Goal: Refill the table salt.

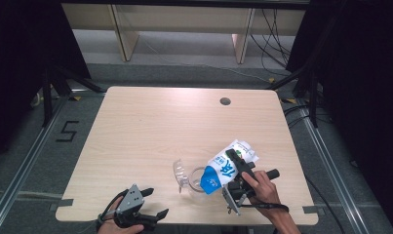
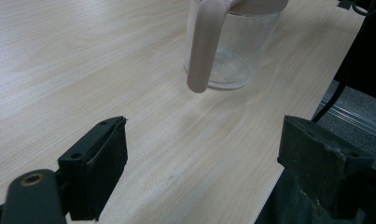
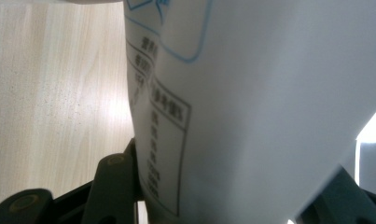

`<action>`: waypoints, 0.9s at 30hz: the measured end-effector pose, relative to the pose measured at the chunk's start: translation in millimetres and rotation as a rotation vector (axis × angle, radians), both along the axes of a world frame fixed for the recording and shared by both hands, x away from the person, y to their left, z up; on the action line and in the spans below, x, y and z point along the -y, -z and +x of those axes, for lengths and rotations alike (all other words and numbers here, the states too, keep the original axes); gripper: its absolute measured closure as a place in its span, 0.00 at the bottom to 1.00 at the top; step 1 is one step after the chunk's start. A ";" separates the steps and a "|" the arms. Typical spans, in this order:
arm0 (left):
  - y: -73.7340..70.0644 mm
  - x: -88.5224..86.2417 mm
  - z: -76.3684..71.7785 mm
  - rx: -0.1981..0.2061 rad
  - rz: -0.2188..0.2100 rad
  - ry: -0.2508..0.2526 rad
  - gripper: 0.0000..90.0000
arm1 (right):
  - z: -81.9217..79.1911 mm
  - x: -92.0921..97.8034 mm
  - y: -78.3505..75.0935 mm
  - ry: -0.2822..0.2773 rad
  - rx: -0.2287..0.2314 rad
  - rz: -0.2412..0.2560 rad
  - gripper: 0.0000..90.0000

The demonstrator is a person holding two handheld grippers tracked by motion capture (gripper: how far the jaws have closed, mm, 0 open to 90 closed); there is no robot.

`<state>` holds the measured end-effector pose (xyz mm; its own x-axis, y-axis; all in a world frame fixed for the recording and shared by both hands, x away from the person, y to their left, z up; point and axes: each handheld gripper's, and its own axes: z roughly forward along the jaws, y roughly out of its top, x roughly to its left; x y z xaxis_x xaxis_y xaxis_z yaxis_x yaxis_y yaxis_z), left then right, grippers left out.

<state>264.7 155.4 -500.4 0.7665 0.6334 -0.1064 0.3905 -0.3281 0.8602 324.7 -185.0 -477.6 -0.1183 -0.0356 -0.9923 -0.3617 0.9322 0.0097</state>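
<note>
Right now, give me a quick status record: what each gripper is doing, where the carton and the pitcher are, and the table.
right gripper: shut on the carton
carton: white and blue, tilted, blue end down over the pitcher's mouth
pitcher: clear, upright on the table, handle toward the left gripper
left gripper: open, holding nothing, at the near table edge
table: light wood, round hole near the far edge

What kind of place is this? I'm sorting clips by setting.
Probably a lab or recording bay, not a kitchen: black curtains flank the wooden table, cables trail across the floor, and a "5" marking sits beside a floor rail.
</note>
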 end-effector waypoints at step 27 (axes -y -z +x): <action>0.1 0.3 -0.8 -0.009 -0.007 -0.013 0.17 | 0.2 -0.8 -3.9 -0.012 0.044 -0.059 0.57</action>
